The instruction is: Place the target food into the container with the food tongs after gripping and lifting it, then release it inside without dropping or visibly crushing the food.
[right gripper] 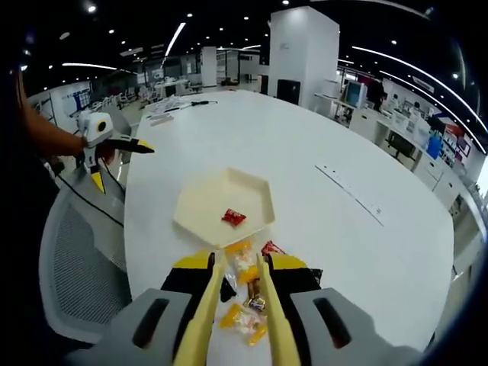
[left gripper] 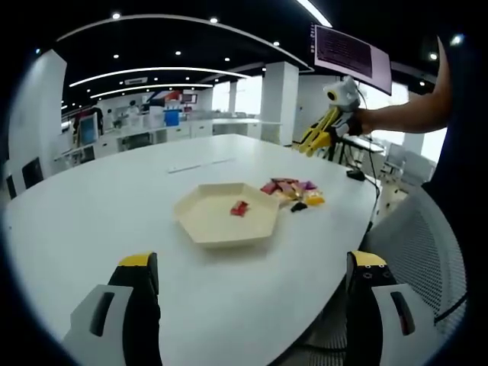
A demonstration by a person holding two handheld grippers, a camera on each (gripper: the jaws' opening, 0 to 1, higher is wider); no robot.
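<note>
Your right gripper [right gripper: 242, 305] is carrying the yellow tongs [right gripper: 238, 316], and their two arms stand slightly apart with nothing pinched between them, hovering right over the pile of wrapped sweets [right gripper: 245, 293]. That pile sits by the worktop [right gripper: 320, 152] edge nearest you, just beside the cream hexagonal tray [right gripper: 200, 204]. From the left gripper view the same pile [left gripper: 292, 192] lies at the tray's [left gripper: 200, 217] far side, close to the rounded edge of the worktop [left gripper: 99, 206].

One red sweet [right gripper: 233, 217] already lies inside the tray, near its middle, also seen in the left gripper view [left gripper: 239, 208].

Now, handling: these look like small, light pieces in crinkly wrappers, so I'd judge them slippery and easy to flick away. The filling may be soft, so close gently, enough to hold, not enough to squash. Take one across its body, the narrow way, not by the twisted wrapper ends.

As for direction, the pieces lie jumbled, pointing every which way; I can't make out a clear long axis for any single one. The pile as a whole runs roughly along the line of your tongs, from the tray's rim towards you.

Your left gripper [left gripper: 252, 286] is spread wide and empty, held off over the worktop, its jaws framing the tray. In the right gripper view it [right gripper: 114, 156] hangs beyond the worktop edge, above a mesh chair [right gripper: 80, 267].
</note>
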